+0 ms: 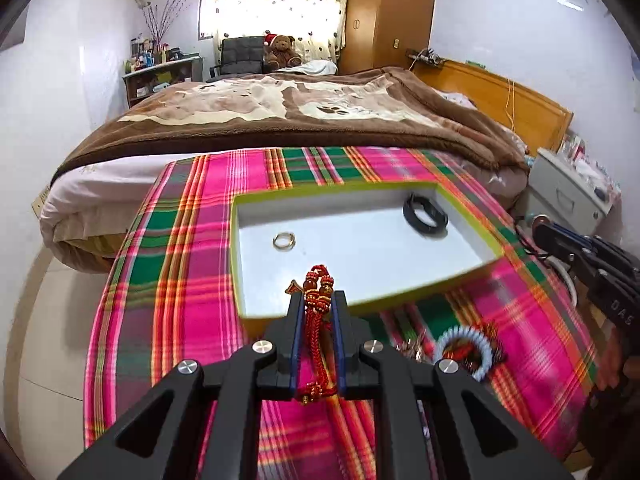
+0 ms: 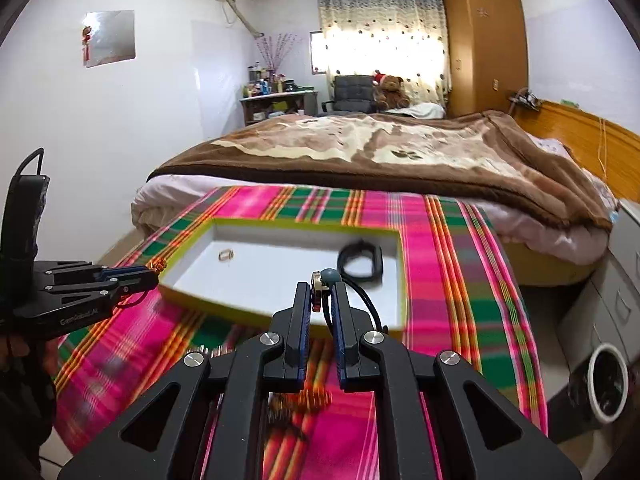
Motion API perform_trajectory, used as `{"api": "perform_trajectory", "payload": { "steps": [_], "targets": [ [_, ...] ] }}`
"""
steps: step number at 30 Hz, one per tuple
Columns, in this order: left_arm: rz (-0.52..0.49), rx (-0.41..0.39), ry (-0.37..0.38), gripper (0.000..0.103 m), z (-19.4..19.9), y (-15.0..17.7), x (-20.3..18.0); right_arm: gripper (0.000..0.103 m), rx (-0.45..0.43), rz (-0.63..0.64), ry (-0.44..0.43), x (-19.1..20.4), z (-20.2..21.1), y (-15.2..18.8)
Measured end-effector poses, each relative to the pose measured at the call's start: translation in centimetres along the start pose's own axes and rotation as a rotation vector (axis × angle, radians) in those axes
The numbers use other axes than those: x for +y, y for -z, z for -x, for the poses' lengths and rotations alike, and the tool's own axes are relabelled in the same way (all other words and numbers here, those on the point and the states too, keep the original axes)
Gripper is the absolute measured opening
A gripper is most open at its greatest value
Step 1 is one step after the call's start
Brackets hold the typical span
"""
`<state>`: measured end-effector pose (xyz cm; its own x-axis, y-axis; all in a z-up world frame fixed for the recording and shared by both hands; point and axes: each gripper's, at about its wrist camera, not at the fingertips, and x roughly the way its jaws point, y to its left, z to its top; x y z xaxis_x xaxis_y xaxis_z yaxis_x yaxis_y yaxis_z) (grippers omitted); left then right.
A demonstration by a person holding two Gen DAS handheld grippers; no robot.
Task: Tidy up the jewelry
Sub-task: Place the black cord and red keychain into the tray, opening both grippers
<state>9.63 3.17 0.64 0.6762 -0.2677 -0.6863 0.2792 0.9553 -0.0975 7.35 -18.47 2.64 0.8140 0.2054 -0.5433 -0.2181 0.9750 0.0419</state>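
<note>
A shallow white tray with a yellow-green rim (image 1: 362, 194) (image 2: 304, 224) lies on the plaid cloth. In it are a gold ring (image 1: 284, 239) (image 2: 226, 255) and a black band (image 1: 425, 215) (image 2: 360, 261). My left gripper (image 1: 318, 300) is shut on a red corded bracelet with amber beads (image 1: 317, 320), held over the tray's near edge. My right gripper (image 2: 322, 286) is shut on a black cord necklace with a round pendant and a teal bead (image 2: 320, 282), also above the tray's near edge. The left gripper shows at the left of the right wrist view (image 2: 150, 270).
The pink and green plaid cloth (image 1: 188, 272) covers a small table beside a bed with a brown blanket (image 1: 280, 112). A white beaded bracelet (image 1: 468, 350) and other small pieces lie on the cloth near the tray. A grey cabinet (image 1: 568, 188) stands to the right.
</note>
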Motion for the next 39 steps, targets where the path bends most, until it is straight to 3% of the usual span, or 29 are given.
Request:
{"api": "perform_trajectory", "payload": {
  "steps": [8,23,39],
  "targets": [
    [0.036,0.008,-0.008,0.014,-2.4,-1.7,1.0,0.011,0.053,0.02,-0.07,0.0,-5.1,-2.7],
    [0.075,0.085,-0.024,0.014,-6.9,-2.2,2.4,0.011,0.24,0.087,-0.076,0.7,-15.1,-4.2],
    [0.091,0.131,-0.012,0.014,-8.9,-2.1,2.8,0.011,0.352,0.096,-0.104,1.9,-18.7,-3.3]
  ]
}}
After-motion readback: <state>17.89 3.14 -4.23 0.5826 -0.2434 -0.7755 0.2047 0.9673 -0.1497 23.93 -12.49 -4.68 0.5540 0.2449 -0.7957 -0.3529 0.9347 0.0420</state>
